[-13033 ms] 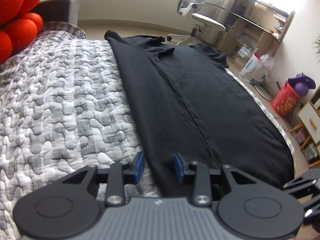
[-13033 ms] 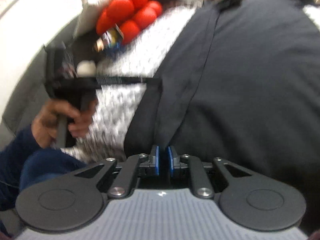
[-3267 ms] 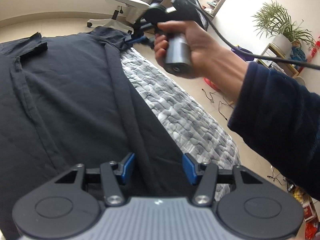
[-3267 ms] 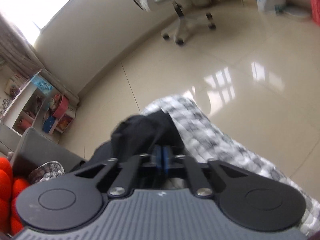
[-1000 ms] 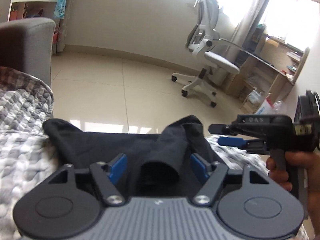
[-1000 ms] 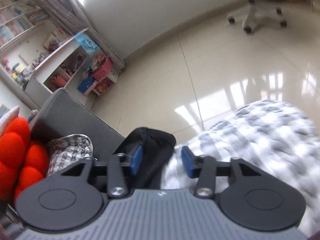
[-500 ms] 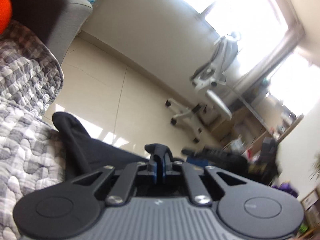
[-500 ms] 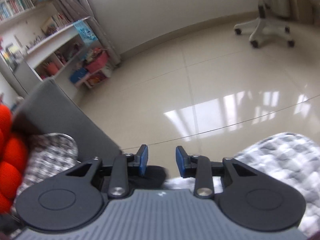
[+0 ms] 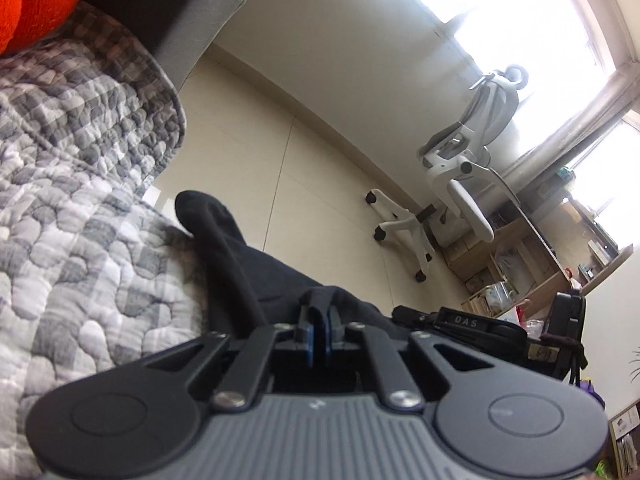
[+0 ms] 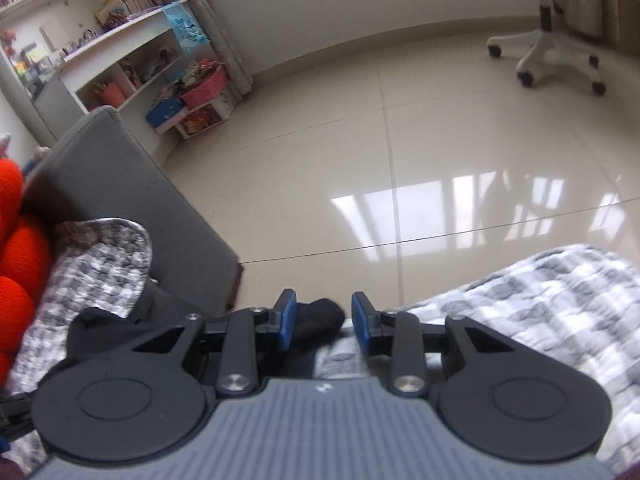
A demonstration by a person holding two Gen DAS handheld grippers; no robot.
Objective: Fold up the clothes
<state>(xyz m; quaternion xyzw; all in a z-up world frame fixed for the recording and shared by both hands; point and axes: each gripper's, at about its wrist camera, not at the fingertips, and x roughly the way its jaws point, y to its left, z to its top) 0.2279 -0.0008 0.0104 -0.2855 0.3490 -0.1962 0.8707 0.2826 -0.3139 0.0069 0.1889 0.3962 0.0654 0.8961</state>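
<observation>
A black garment lies over the far edge of the grey-and-white quilt. My left gripper is shut on a raised fold of it, and cloth bulges up between the blue pads. In the right wrist view a corner of the black garment lies between the blue pads of my right gripper, nearer the left pad. Those jaws are closing and a gap still shows on the right side. The black housing of the right tool sits close to the right of my left gripper.
A grey sofa arm and orange cushions stand to the left. A white office chair is on the tiled floor beyond the bed edge. Shelves with toys line the far wall.
My left gripper has gone from open around the garment's fold to shut on it, and it has rolled. My right gripper has slid left along the bed edge with its jaws narrowing.
</observation>
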